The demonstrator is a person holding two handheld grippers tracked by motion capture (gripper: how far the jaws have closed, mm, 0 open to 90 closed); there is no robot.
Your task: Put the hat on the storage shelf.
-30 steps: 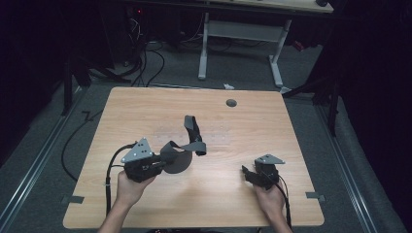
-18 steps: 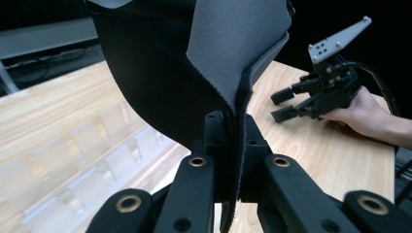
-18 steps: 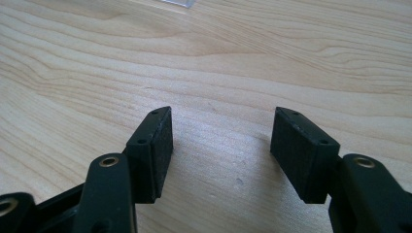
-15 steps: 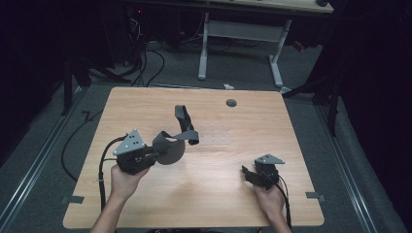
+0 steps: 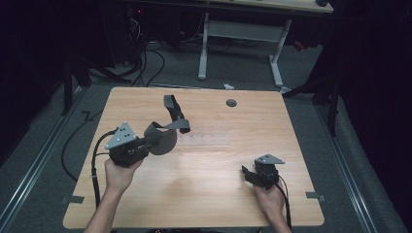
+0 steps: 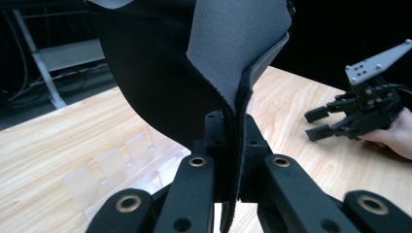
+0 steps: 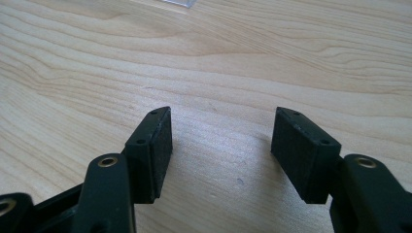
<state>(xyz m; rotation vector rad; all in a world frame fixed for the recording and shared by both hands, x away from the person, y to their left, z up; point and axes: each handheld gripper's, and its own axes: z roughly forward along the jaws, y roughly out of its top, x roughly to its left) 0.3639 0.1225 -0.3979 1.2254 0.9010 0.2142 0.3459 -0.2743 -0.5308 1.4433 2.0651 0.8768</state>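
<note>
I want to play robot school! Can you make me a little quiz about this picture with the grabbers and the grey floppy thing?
1. True or false: the left gripper is clamped on the grey fabric piece.
2. The right gripper has its jaws: A) shut on a cup, B) open with nothing between them, C) shut on a cable.
3. Fill in: the right gripper rests low over the wooden ____.

Key: 1 true. 2 B. 3 table.

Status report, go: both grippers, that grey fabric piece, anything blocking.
Left gripper shut on grey fabric piece, lifted. Right gripper open, idle. Clear plastic stand beside fabric.
</note>
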